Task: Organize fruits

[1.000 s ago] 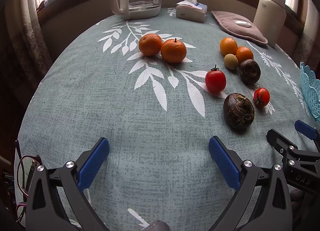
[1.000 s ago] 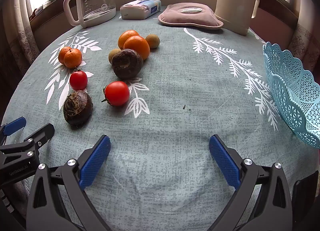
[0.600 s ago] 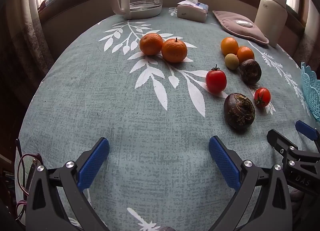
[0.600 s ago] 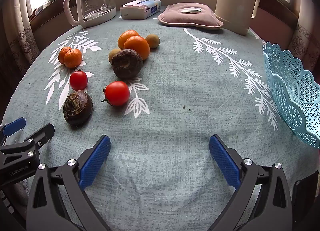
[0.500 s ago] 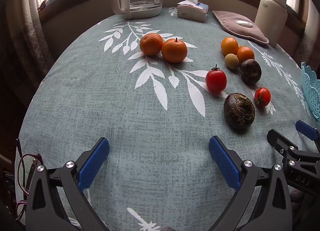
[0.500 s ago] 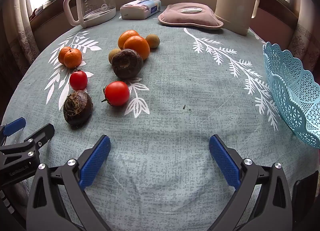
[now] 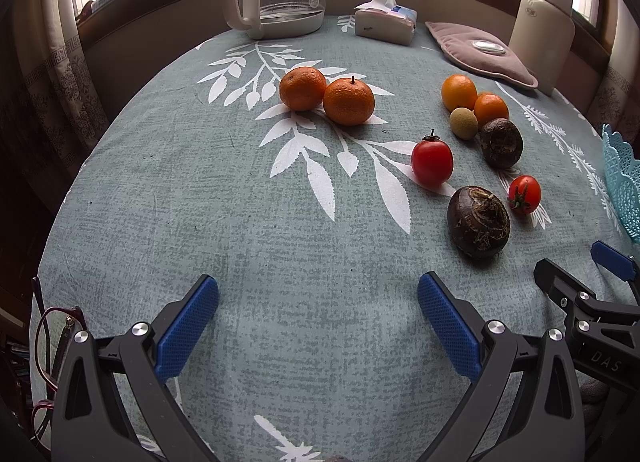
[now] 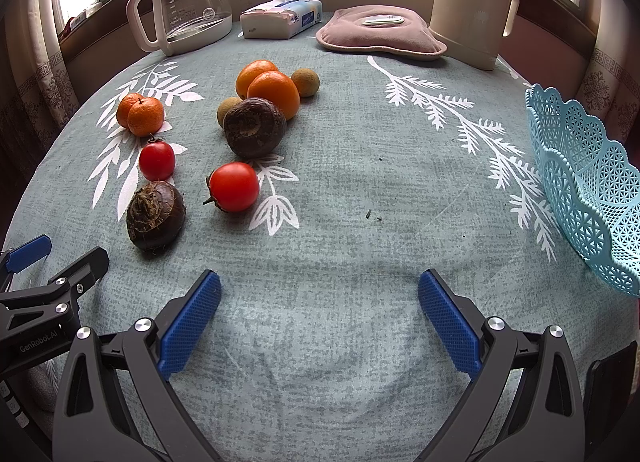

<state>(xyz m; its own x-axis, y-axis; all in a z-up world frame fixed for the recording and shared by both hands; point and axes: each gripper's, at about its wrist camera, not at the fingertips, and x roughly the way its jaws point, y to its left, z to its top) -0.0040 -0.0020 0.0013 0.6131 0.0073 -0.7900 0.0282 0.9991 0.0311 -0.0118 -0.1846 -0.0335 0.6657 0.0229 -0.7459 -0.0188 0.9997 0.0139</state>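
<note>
1. The left tongs are sitting wide apart with nothing between them, hovering over the near part of the table.
2. The right tongs are looking the same: spread wide, holding nothing, low over bare cloth.
3. All the fruit is lying loose on the leaf-print cloth, none of it touching either tongs. 2 mandarins are sitting pressed together toward the far left.
4. 2 oranges are bunching up farther back with 2 small tan fruits beside them, and a dark brown round fruit is leaning right against that group.
5. A 2nd dark brown fruit is lying nearest the tongs, with 1 tomato just beside it and another tomato just behind it.
6. The blue lace basket is sitting at the right edge of the table, well apart from the fruit.
7. A glass kettle, tissue pack, pink pad and cream thermos are lining the far edge.
</note>
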